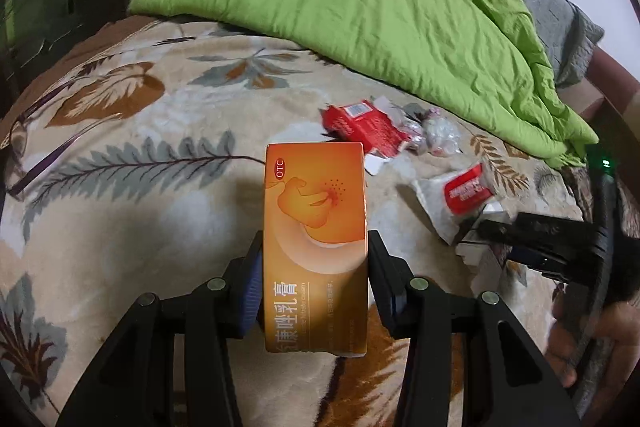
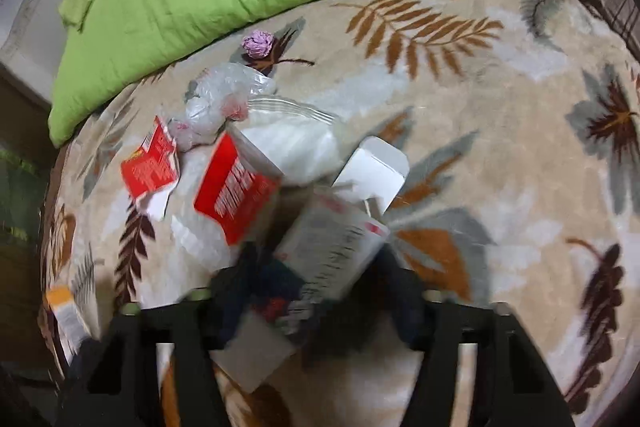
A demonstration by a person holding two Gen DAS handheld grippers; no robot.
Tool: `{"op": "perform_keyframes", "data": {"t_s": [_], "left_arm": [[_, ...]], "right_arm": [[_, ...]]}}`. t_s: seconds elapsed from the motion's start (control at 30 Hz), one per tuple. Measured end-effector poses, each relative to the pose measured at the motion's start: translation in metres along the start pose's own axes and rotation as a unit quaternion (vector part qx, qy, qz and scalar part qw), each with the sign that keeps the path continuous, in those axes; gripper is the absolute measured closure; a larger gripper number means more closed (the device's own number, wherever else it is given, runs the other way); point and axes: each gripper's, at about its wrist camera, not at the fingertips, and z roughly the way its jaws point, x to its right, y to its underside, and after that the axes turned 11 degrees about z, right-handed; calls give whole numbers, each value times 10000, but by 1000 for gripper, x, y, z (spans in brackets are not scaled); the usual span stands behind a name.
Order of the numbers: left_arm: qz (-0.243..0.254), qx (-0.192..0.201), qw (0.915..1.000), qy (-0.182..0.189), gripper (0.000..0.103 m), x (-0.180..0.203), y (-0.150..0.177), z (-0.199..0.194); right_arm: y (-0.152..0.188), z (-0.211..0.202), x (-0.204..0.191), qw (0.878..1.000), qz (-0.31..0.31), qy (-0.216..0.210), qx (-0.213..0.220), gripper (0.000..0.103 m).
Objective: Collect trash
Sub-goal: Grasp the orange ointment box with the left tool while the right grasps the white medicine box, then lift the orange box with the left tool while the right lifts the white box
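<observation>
Trash lies scattered on the bed's leaf-patterned blanket (image 1: 132,187), near the rumpled green quilt (image 1: 380,7). One piece is already off the blanket: an orange ointment box (image 1: 316,247), marked OTC, stands lengthwise between the pads of the left tongs (image 1: 316,275), which press on both of its long sides and grip it. Beyond it lie a torn red wrapper (image 1: 360,125), a crumpled clear plastic bag (image 1: 438,135) and a red-and-white packet (image 1: 466,193). The right tongs (image 2: 316,291) reach down over the pile, their image blurred; a white box with small printed text (image 2: 336,247) sits between their fingers, its flap (image 2: 374,173) standing open, but the blur hides whether the pads press on it. A small purple paper ball (image 2: 258,44) rests apart from the pile, just beside the quilt's edge.
</observation>
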Motion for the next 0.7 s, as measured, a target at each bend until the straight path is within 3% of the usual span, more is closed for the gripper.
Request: {"op": "perform_keyframes", "data": {"t_s": [0.1, 0.27, 0.5, 0.7], "left_arm": [[127, 10, 9999, 65, 57, 9, 2, -1], [458, 131, 9987, 159, 57, 33, 8, -14], [818, 354, 9956, 289, 57, 66, 30, -51], [1203, 609, 9908, -97, 57, 89, 53, -75]], "right_arm": [[9, -20, 15, 9997, -178, 1, 176, 51], [30, -60, 38, 9971, -349, -387, 547, 52], [77, -115, 44, 9856, -1132, -436, 1179, 52], [118, -141, 51, 9749, -1415, -424, 1666, 52]]}}
